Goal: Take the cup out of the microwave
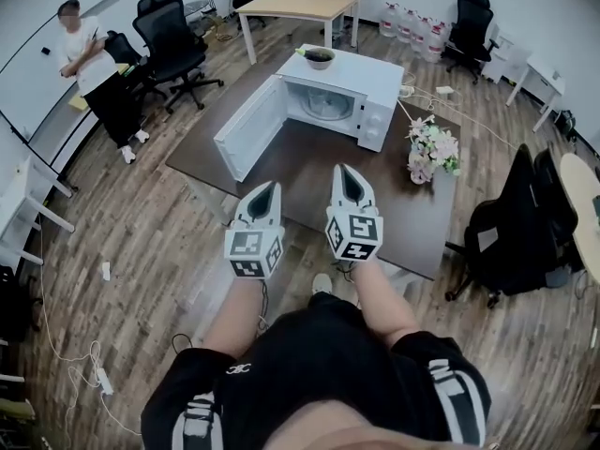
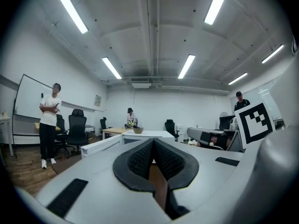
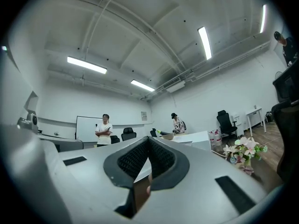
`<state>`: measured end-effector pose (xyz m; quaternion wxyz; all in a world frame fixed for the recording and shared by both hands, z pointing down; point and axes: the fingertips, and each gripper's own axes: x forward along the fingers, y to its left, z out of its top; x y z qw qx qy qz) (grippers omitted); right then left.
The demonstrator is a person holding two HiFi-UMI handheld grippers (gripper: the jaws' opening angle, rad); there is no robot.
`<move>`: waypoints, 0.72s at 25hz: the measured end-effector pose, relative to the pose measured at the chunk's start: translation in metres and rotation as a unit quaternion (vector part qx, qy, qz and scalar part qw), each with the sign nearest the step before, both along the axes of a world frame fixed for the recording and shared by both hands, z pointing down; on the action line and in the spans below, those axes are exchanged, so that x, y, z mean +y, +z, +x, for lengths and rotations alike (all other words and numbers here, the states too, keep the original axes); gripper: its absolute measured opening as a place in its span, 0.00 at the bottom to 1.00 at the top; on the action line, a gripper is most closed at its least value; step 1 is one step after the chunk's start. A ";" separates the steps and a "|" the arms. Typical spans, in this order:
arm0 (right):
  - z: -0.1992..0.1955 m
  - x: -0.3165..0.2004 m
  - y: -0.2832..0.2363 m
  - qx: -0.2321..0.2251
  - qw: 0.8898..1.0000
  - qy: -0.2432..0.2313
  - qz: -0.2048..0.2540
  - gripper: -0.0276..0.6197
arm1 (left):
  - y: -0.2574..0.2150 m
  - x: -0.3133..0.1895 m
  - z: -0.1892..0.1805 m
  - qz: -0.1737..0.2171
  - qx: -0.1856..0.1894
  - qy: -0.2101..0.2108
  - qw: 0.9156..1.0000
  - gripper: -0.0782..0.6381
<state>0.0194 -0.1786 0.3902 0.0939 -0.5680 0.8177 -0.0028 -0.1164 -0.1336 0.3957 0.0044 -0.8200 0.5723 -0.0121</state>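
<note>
A white microwave (image 1: 339, 99) stands on the dark table (image 1: 412, 218) with its door (image 1: 246, 129) swung wide open to the left. Its cavity (image 1: 328, 106) shows a pale round turntable; I cannot make out a cup in it. My left gripper (image 1: 272, 188) and right gripper (image 1: 343, 170) hang side by side over the table's near edge, well short of the microwave, both pointing at it. Both are shut with nothing between the jaws. In the left gripper view the left gripper (image 2: 153, 142) has its ribbed pads closed, as does the right gripper (image 3: 148, 139) in the right gripper view.
A dark bowl (image 1: 319, 57) sits on top of the microwave. A flower bouquet (image 1: 431, 150) stands on the table's right part. Office chairs (image 1: 173, 40) and a wooden desk (image 1: 300, 6) lie beyond. A person (image 1: 94, 73) stands at the far left.
</note>
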 end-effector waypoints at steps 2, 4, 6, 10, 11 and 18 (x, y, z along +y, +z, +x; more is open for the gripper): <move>0.001 -0.049 -0.003 0.003 1.000 -0.002 -0.003 0.04 | -0.008 -0.050 0.002 0.002 0.002 0.001 1.000 0.11; 0.002 -0.093 -0.004 0.006 1.000 -0.004 -0.007 0.05 | -0.014 -0.095 0.004 0.002 0.006 0.001 1.000 0.11; 0.003 -0.132 -0.007 0.009 1.000 -0.007 -0.009 0.04 | -0.018 -0.134 0.006 -0.001 0.007 0.002 1.000 0.11; -0.001 -0.190 -0.009 0.019 1.000 -0.012 -0.014 0.04 | -0.019 -0.193 0.006 -0.008 0.011 0.002 1.000 0.11; -0.003 -0.201 -0.008 0.021 1.000 -0.013 -0.015 0.05 | -0.017 -0.204 0.006 -0.011 0.012 0.003 1.000 0.11; -0.012 -0.241 0.005 0.025 0.999 -0.006 -0.029 0.04 | -0.003 -0.251 0.000 -0.030 0.013 0.018 0.999 0.11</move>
